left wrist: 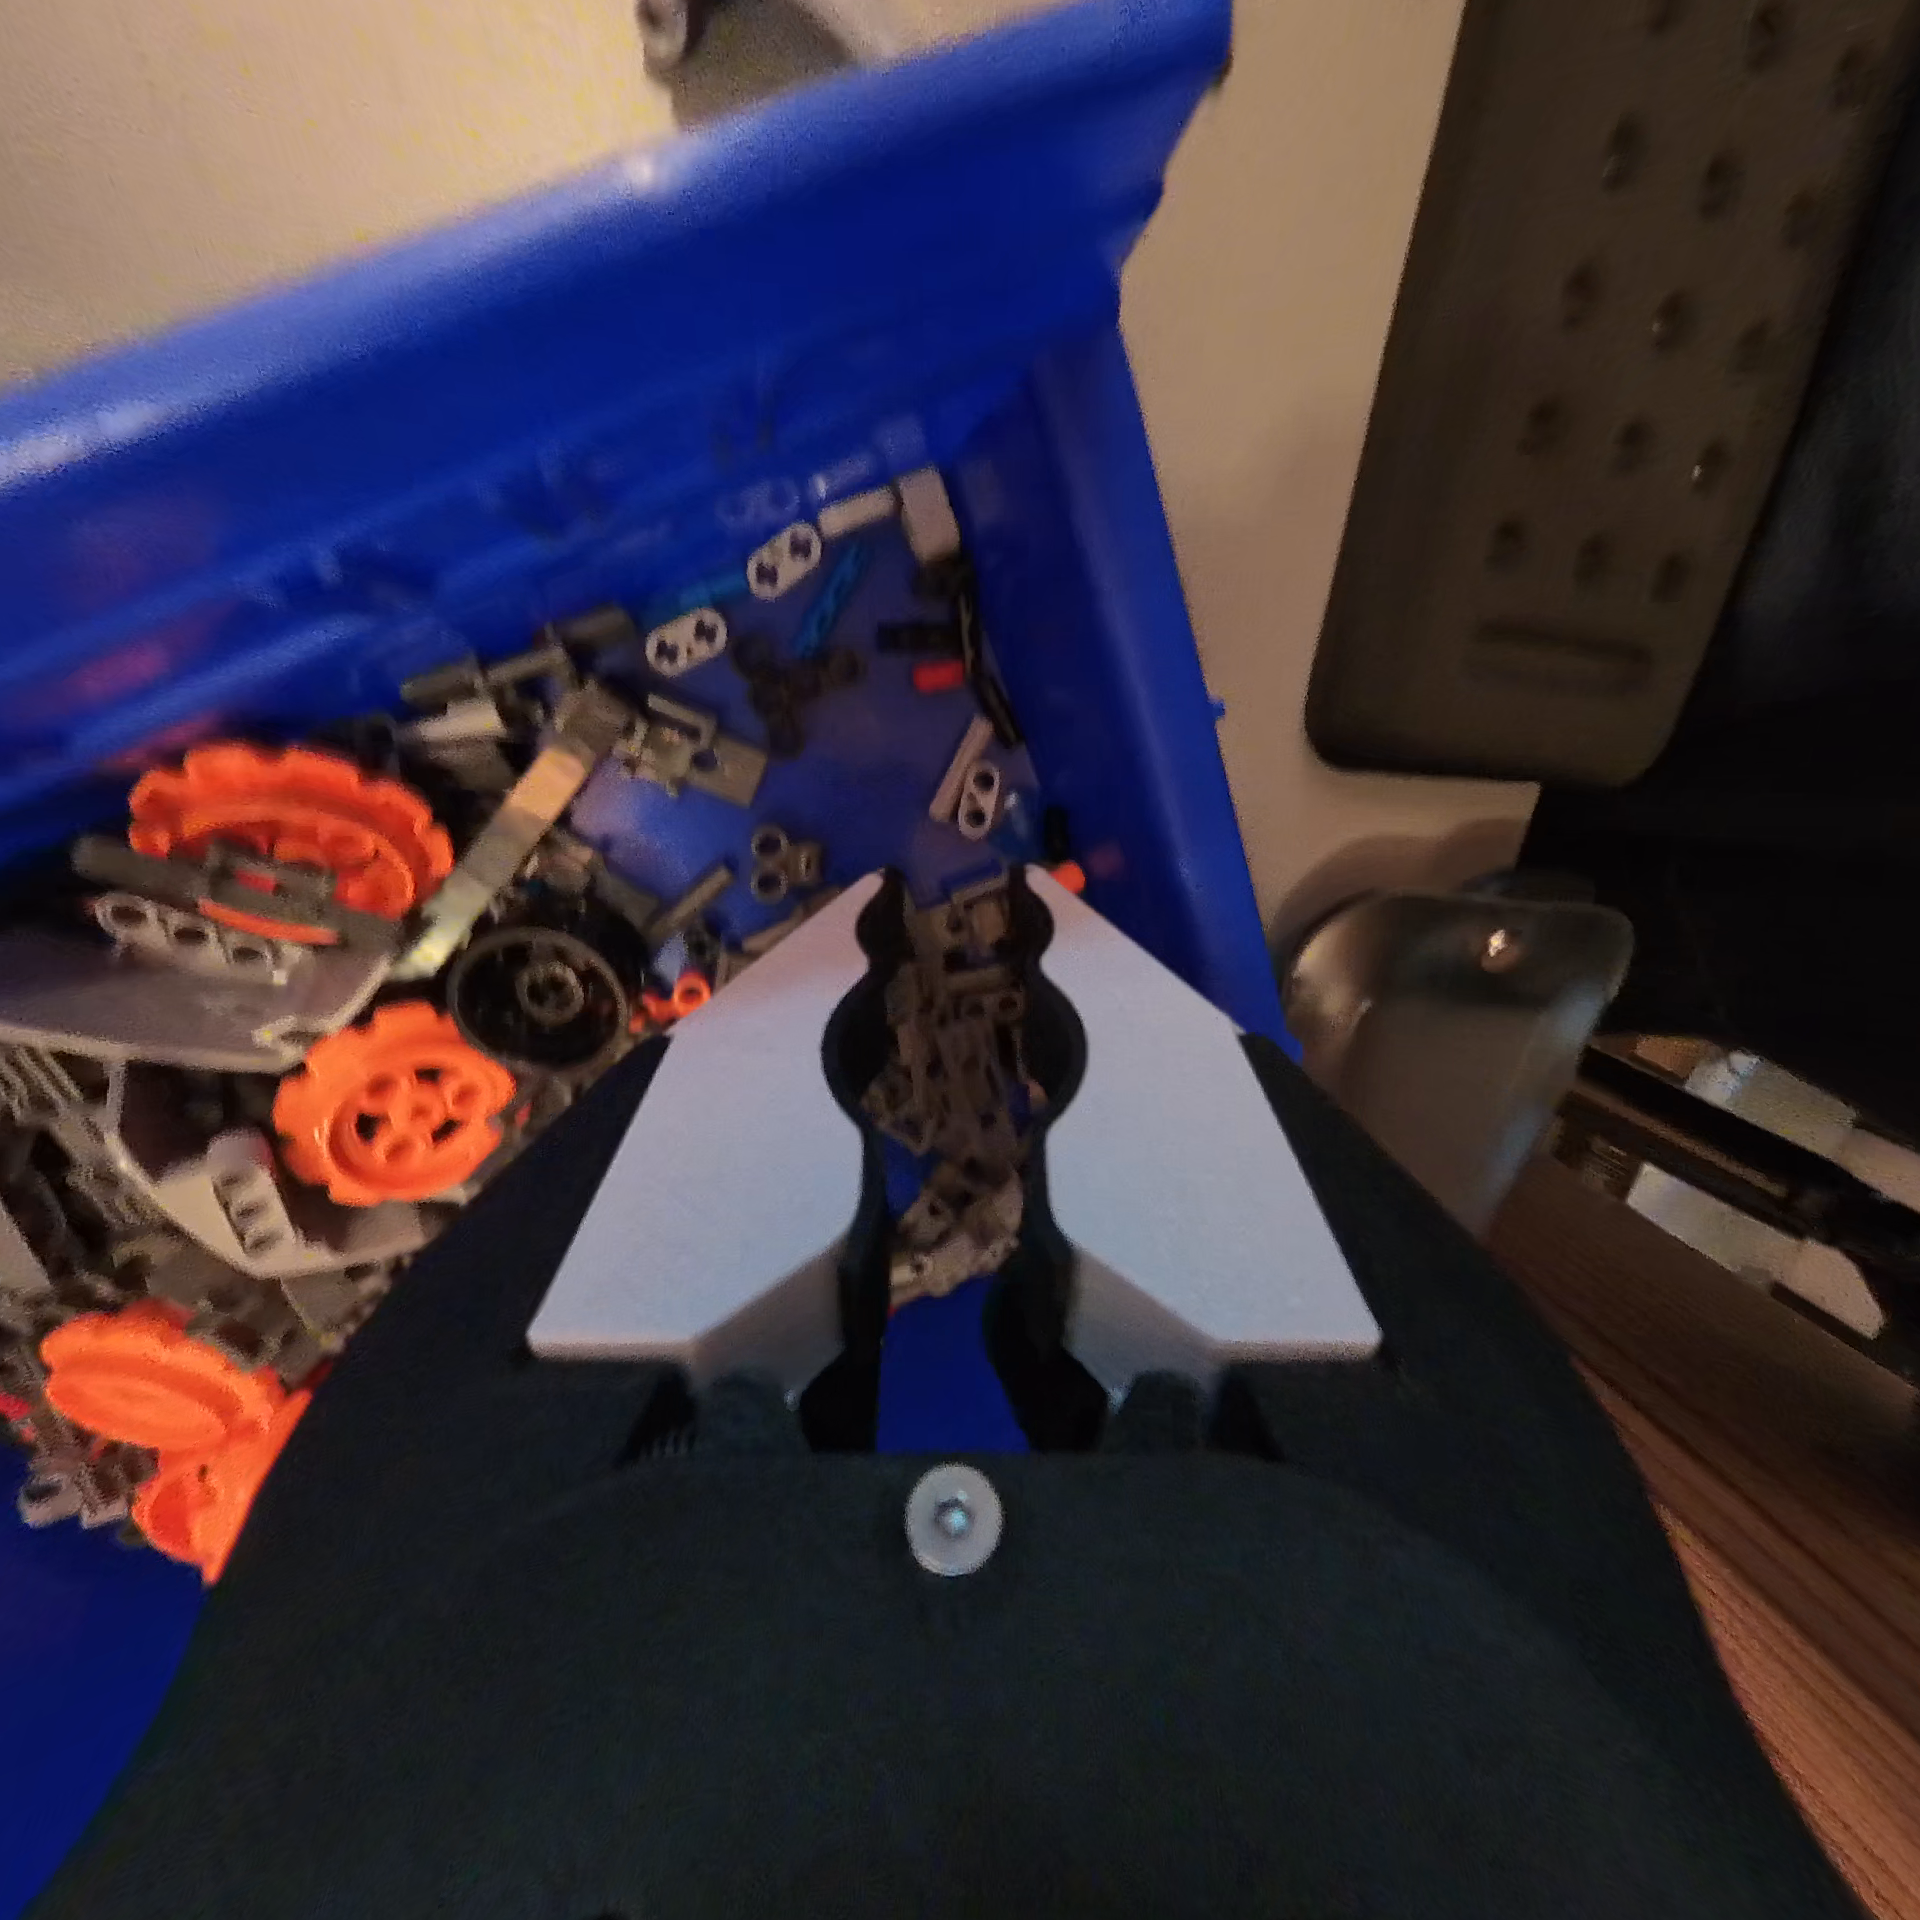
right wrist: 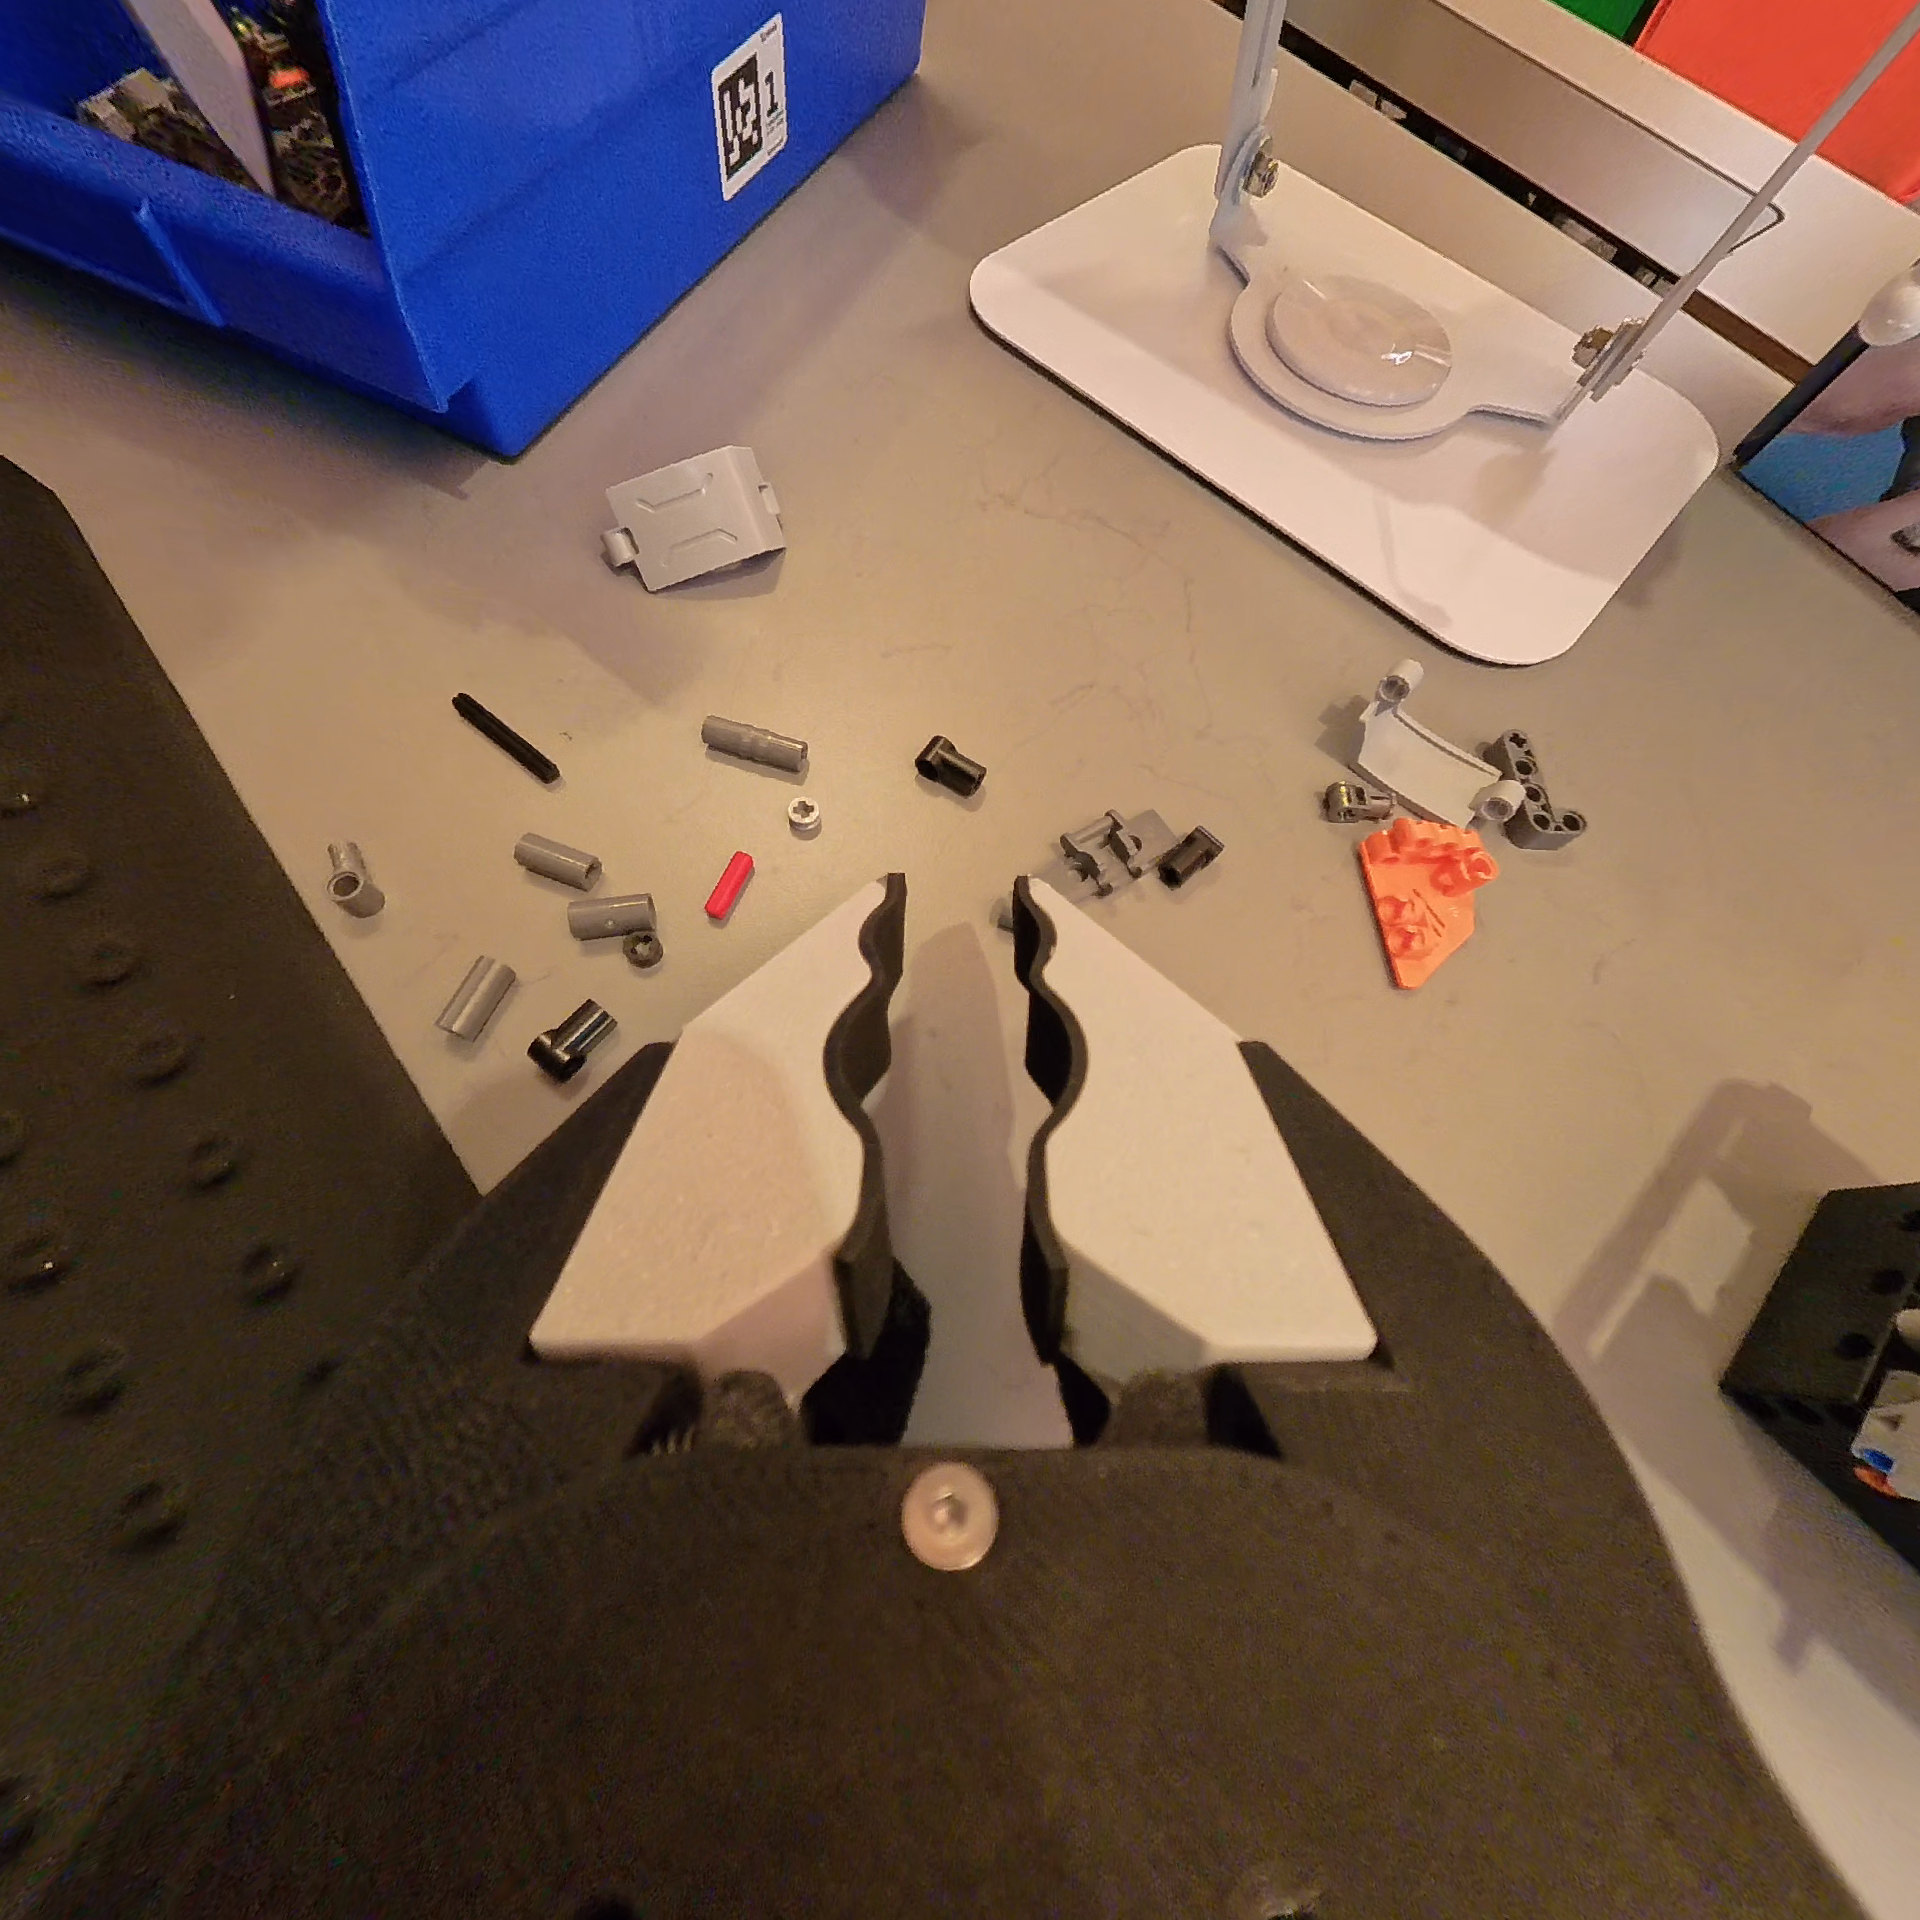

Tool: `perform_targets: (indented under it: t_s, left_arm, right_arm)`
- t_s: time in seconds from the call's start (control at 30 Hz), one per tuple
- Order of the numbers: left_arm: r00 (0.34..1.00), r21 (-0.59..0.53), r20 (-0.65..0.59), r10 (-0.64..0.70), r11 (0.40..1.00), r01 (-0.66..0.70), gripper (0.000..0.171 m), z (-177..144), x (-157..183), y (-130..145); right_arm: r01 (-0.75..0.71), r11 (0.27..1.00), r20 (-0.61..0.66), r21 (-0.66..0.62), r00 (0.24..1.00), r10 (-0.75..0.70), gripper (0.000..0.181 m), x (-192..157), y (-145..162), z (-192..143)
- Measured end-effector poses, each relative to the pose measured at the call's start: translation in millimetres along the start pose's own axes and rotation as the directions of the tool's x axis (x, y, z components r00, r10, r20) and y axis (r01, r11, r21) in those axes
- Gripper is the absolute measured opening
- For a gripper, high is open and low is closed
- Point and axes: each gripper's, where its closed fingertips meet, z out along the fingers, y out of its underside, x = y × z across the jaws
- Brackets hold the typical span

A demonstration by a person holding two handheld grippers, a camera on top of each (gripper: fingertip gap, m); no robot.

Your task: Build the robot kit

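Observation:
My left gripper [left wrist: 954, 883] reaches down into a blue bin [left wrist: 582, 343] and is shut on a dark grey assembly of small building pieces [left wrist: 951, 1049] held between its jaws. Beside it in the bin lie orange wheels [left wrist: 395, 1117], a black wheel [left wrist: 540, 992] and loose grey and black parts. My right gripper [right wrist: 961, 888] hovers open and empty over a grey table [right wrist: 935, 582]. Scattered small parts lie just ahead of it: a red pin [right wrist: 728, 884], grey connector tubes [right wrist: 754, 744], a black axle [right wrist: 506, 738] and an orange wedge plate [right wrist: 1418, 899].
The blue bin [right wrist: 582, 208] stands at the far left of the table. A grey panel piece [right wrist: 694, 516] lies in front of it. A white stand base [right wrist: 1340, 395] sits at the far right. A black perforated block [right wrist: 1849, 1309] is at the right edge. My right fingertips sit around 25 cm from my left ones. The red pin [right wrist: 728, 884] is closer to my right gripper, around 5 cm from its tips; the left tips are 20 cm off. About 7 cm separates my left fingertips from the black wheel [left wrist: 540, 992].

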Motion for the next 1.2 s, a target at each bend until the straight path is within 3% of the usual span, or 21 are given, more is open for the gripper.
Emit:
perform_targets:
  t_s: [0.1,0.27,0.5,0.77,0.87,0.97,1.07,1.13,1.2]
  left_arm:
    - [1.0,0.022,0.004,0.002,1.0,-0.002,0.007,14.7,-0.5,-11.0]
    - [1.0,-0.001,0.001,0.019,1.0,-0.019,0.001,25.6,-2.4,-5.2]
    - [0.999,0.006,0.009,0.035,0.999,-0.035,0.009,30.1,-2.8,-5.3]
    - [0.995,0.03,0.051,0.087,0.996,-0.088,0.003,32.5,0.8,-8.6]
    - [0.996,0.056,0.063,0.069,0.996,-0.073,0.003,18.6,-0.1,-10.8]
    - [0.996,0.134,0.075,0.045,0.989,-0.055,0.003,-15.4,3.0,-28.7]
    - [0.993,0.215,0.099,0.067,0.973,-0.087,0.002,-42.4,18.7,-69.4]
    - [0.986,0.211,0.138,0.096,0.97,-0.124,0.002,-39.7,33.0,-94.5]
    - [0.993,0.247,0.099,0.069,0.965,-0.092,0.003,-23.9,53.0,-119.1]
  right_arm:
    - [0.0,1.0,-0.002,0.003,1.0,0.0,0.017,0.2,-0.4,-0.4]
    - [-0.002,1.0,-0.002,0.005,1.0,0.002,0.018,0.3,-0.7,-0.5]
    - [-0.001,1.0,0.0,0.001,1.0,0.001,0.018,0.2,-0.2,0.1]
    - [-0.004,1.0,-0.001,0.003,1.0,0.004,0.018,0.6,-0.4,0.0]
    - [-0.004,1.0,-0.002,0.004,1.0,0.004,0.018,0.7,-0.6,-0.3]
    - [-0.004,1.0,-0.003,0.003,1.0,0.004,0.018,0.7,-0.6,-0.2]
    - [-0.003,1.0,-0.004,0.003,1.0,0.003,0.018,0.9,-0.6,-0.2]
    - [-0.003,1.0,-0.006,0.004,1.0,0.003,0.018,1.1,-0.7,-0.4]
    - [-0.006,1.0,-0.009,0.007,1.0,0.006,0.018,1.8,-1.1,-0.8]
